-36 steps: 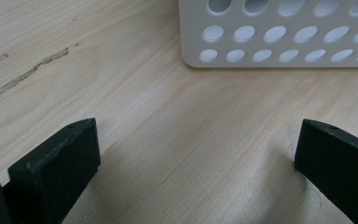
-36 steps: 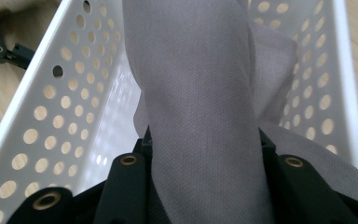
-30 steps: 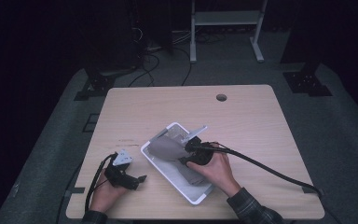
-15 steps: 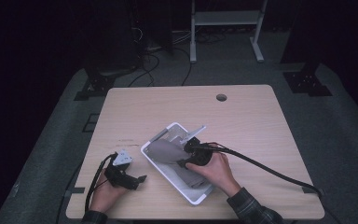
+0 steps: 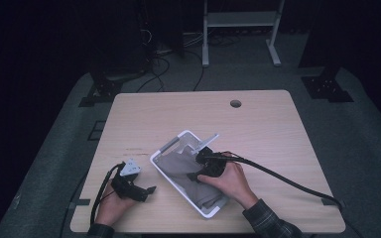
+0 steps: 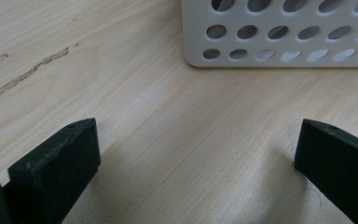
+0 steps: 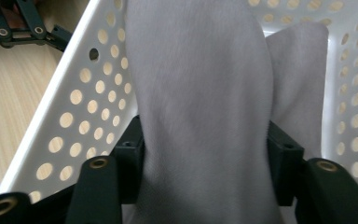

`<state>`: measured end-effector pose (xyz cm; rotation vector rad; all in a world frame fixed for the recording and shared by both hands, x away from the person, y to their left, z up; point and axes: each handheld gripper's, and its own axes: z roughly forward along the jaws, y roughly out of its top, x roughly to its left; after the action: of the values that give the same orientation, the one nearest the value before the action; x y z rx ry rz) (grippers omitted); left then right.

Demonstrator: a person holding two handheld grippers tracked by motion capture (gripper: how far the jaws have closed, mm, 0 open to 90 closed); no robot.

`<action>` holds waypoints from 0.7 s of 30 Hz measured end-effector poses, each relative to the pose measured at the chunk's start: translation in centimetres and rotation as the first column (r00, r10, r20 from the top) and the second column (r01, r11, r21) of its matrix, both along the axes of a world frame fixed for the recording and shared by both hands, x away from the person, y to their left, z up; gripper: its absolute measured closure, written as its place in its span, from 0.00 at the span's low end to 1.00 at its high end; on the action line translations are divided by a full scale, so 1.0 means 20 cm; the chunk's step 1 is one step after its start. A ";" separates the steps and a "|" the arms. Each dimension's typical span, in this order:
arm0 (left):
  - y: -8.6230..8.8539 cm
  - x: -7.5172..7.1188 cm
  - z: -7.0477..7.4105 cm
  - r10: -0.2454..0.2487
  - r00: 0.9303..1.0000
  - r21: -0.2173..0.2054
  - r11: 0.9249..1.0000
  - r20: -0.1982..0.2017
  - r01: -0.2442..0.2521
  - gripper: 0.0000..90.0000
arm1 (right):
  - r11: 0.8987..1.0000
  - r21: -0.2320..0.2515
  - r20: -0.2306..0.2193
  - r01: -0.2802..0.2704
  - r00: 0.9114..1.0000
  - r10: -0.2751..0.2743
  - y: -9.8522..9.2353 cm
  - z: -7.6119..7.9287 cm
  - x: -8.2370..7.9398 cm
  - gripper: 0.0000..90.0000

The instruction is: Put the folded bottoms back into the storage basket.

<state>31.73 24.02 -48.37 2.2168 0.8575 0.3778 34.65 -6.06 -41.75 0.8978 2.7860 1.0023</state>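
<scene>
A white perforated basket lies at an angle on the near middle of the wooden table. A grey cloth lies in it. My right gripper is inside the basket, shut on a bunched fold of the grey cloth, which rises between its jaws; the basket wall runs along the left. My left gripper rests on the table just left of the basket, open, with bare wood between its jaws and the basket corner ahead.
A black cable trails from the right gripper across the table to its right edge. A round hole sits near the far edge. A scratch marks the wood. A white stand is on the floor behind.
My right gripper has shifted slightly nearer with the cloth in it. The left gripper has stayed where it was.
</scene>
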 end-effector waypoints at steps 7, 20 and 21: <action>0.00 0.00 0.00 -0.001 1.000 0.001 1.000 0.002 0.001 0.00 | 1.000 0.026 0.027 0.006 1.000 -0.006 -0.04 0.06 -0.01 0.43; 0.00 0.00 0.00 0.000 1.000 0.000 1.000 0.000 0.000 0.00 | 0.994 0.094 0.080 0.048 0.995 -0.055 -0.19 0.15 0.02 0.43; 0.00 0.00 0.00 0.000 1.000 0.000 1.000 0.000 0.000 0.00 | 0.994 0.097 0.080 0.054 0.995 -0.061 -0.20 0.16 0.02 0.43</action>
<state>31.72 24.02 -48.37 2.2168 0.8574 0.3781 35.02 -9.97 -38.55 0.9193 2.6492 1.1432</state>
